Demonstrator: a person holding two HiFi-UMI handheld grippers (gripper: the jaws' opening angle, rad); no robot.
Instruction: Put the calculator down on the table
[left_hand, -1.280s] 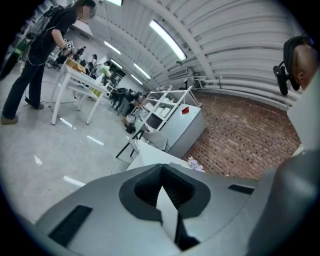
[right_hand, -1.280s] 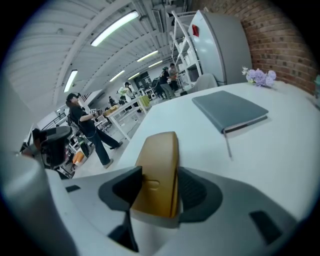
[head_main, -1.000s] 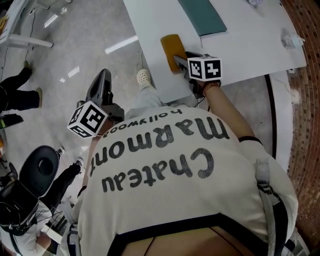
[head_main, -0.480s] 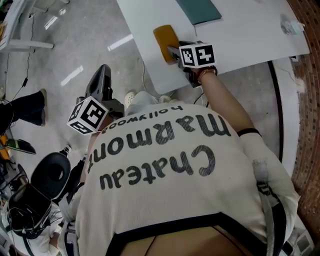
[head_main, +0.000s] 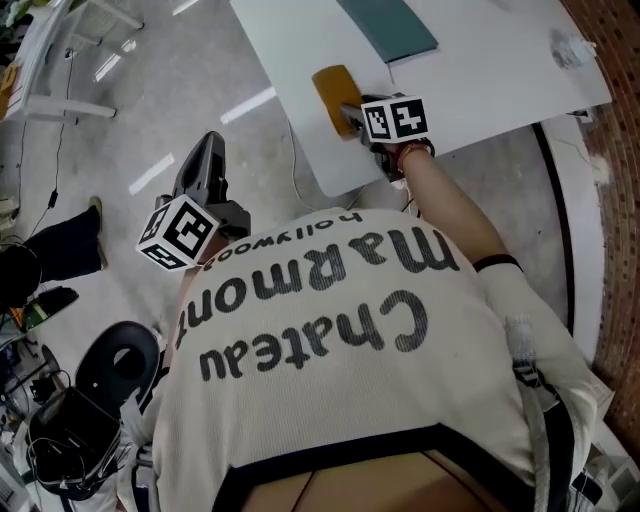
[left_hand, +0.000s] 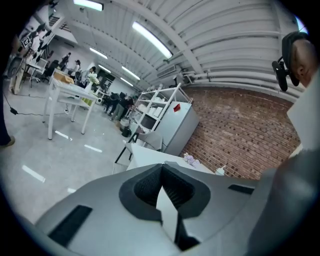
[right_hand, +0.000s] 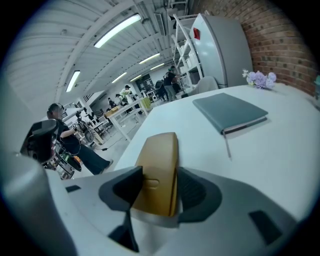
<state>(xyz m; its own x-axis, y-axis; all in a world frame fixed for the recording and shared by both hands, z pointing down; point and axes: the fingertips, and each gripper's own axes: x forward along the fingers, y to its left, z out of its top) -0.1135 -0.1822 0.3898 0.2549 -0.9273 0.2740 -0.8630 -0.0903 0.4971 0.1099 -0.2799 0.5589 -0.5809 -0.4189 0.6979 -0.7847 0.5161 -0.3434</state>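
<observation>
Where the person's shirt carries print, it reads "Chateau Marmont hollywood". Items: 1 mustard calculator, 1 teal notebook, 1 white table, 2 grippers. Right gripper: fingers clamped on the calculator's near end, the rest projecting forward over the table's corner. Left gripper: fingers pressed together, empty, above the floor.
</observation>
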